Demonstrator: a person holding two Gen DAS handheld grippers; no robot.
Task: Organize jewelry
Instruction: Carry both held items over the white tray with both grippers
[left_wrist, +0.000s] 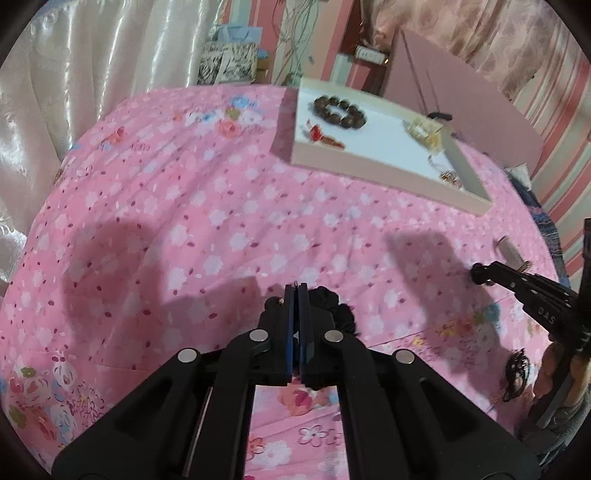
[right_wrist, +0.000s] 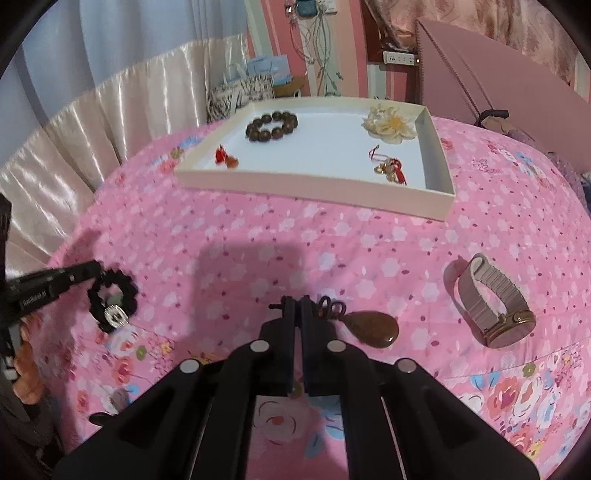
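Holding both grippers closed low over the pink bedspread (right_wrist: 258, 236), I take the white tray (right_wrist: 314, 181) as landmark: it lies well ahead of both. My left gripper (left_wrist: 296, 286) appears clamped on the black scrunchie (right_wrist: 112, 295); my right gripper (right_wrist: 295, 300) appears to pinch the dark cord (right_wrist: 328, 308) of the brown pendant (right_wrist: 373, 326), whose long axis trails rightward. Nearer the tray's right end, the right hand likely has the shorter carry. A watch (right_wrist: 491, 306) lies further right

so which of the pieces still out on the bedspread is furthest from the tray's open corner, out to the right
The rose-gold mesh-band wristwatch, lying alone at the far right; the brown teardrop pendant and black scrunchie lie by the fingers.
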